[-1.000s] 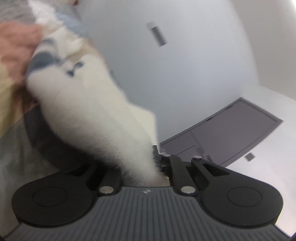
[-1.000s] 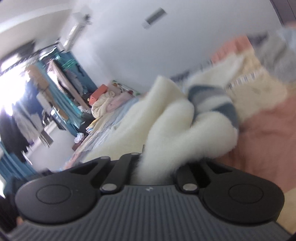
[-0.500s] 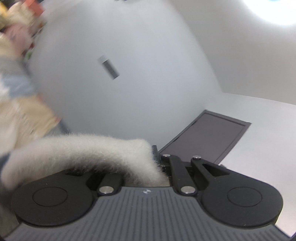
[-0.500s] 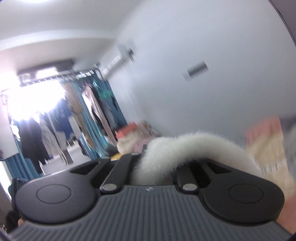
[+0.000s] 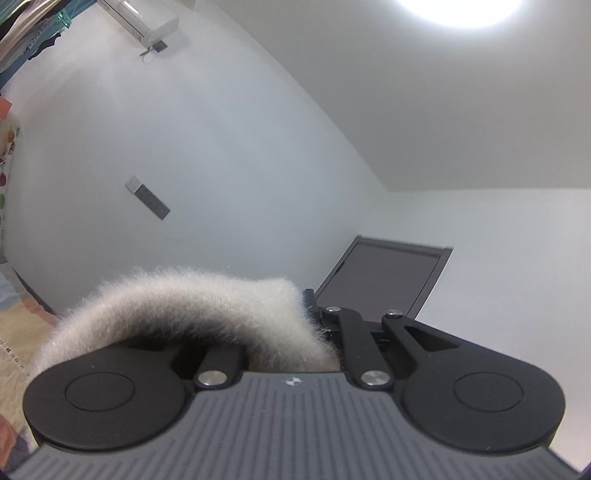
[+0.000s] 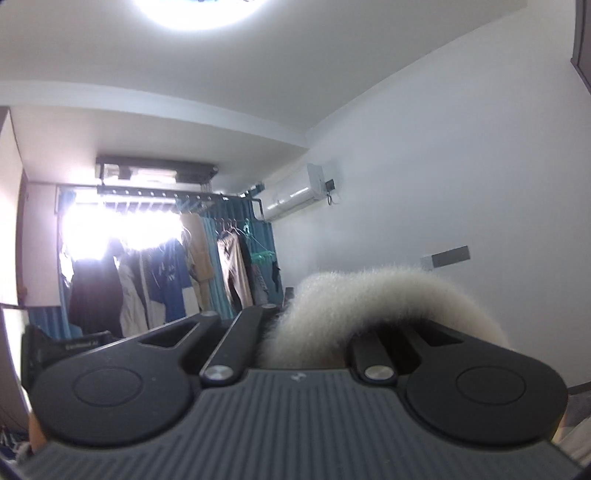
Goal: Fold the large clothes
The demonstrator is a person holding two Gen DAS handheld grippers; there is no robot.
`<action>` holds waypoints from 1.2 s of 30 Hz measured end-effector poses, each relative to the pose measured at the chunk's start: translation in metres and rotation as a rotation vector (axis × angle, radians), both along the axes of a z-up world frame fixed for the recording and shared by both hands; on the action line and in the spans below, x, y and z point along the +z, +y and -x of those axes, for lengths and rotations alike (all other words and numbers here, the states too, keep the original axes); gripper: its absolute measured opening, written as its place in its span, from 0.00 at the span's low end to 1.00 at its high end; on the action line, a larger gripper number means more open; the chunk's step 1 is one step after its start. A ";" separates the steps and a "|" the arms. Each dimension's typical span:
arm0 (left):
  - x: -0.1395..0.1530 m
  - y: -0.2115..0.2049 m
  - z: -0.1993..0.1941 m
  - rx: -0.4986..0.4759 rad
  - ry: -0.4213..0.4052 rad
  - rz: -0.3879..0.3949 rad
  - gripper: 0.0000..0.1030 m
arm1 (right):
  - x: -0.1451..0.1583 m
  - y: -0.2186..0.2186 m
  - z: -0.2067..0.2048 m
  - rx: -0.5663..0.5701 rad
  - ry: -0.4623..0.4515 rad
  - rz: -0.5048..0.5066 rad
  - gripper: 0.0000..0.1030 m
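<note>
- The fluffy white garment (image 5: pixel 192 310) is a long-piled, fleecy fabric, its fibres standing out in a soft fringe against the wall; in the left wrist view it arches out of the left gripper (image 5: pixel 299 343) and droops away to the left edge, over the gripper's rounded black housing.
- In the right wrist view the same pale fleece (image 6: pixel 376 299) curves out of the right gripper (image 6: pixel 299 343) in a thick roll and falls off to the right, over that gripper's housing.
- Both grippers are clamped on the fleece: the pile fills the narrow gap between the black link arms, and the fingertips are buried in it.
- Each gripper body is matte black with round disc-shaped mounts, silver pivot bolts and a ribbed grey plate nearest the lens.
- Both cameras look upward at smooth white walls and ceiling, with a bright round ceiling light (image 5: pixel 458 11) glaring at the top.
- Left view: a dark grey flat door (image 5: pixel 384 280) in a slim frame sits behind the gripper, a narrow grey switch panel (image 5: pixel 147 197) is on the wall, and a boxy white air conditioner (image 5: pixel 140 18) is high up.
- At the left edge, beige and pink patterned bedding (image 5: pixel 14 332) shows below.
- Right view: hanging clothes (image 6: pixel 155 277) in dark, blue and tan crowd a rail before teal curtains and a blown-out bright window.
</note>
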State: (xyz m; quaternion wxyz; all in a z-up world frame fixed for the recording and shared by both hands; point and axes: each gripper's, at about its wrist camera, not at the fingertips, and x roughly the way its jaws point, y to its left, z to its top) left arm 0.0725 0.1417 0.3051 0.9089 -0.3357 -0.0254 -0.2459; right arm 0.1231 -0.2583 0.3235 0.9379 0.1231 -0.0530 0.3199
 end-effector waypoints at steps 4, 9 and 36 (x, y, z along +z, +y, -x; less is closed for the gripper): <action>-0.038 -0.004 -0.039 -0.014 0.090 -0.018 0.12 | -0.022 0.002 -0.028 -0.061 0.083 0.025 0.10; -0.125 -0.007 -0.116 0.018 0.242 -0.055 0.14 | -0.104 0.000 -0.085 -0.095 0.234 0.047 0.10; -0.504 0.044 -0.481 0.129 0.780 -0.126 0.15 | -0.495 0.022 -0.423 -0.165 0.876 -0.038 0.14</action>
